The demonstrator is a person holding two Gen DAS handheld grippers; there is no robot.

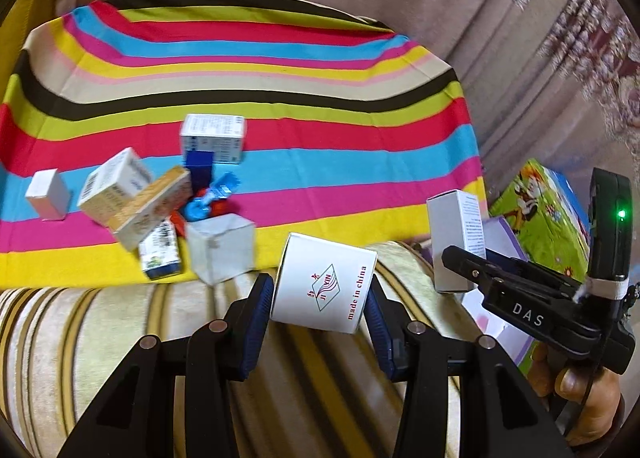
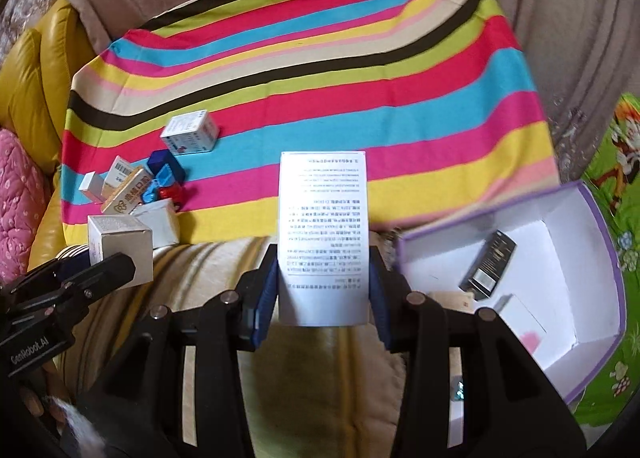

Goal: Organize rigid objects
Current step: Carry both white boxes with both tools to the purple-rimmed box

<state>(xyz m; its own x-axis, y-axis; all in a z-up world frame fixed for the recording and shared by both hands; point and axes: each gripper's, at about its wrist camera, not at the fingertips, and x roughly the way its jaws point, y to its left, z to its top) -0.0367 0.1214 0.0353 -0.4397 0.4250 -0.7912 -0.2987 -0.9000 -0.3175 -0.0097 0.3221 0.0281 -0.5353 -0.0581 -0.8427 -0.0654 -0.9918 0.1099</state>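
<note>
Carry step: left tongs (image 1: 320, 298) are gripping the squat white box (image 1: 325, 282), right tongs (image 2: 323, 298) are gripping the tall printed box (image 2: 323, 234), both off the striped cloth (image 2: 440, 129); next, probably lowering into the purple-edged box (image 2: 596, 258) at right.

rainbow-striped cloth (image 2: 360, 69), white boxes (image 1: 324, 282), purple-rimmed white tray (image 2: 596, 217).

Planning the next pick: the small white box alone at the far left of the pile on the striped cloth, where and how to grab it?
Grip the small white box across its two narrow side faces, coming down from above. It stands upright and apart from the cluttered pile, so its top and sides look free. Keep the fingers clear of the tilted barcode box to its right. Both grippers hold boxes now.
</note>
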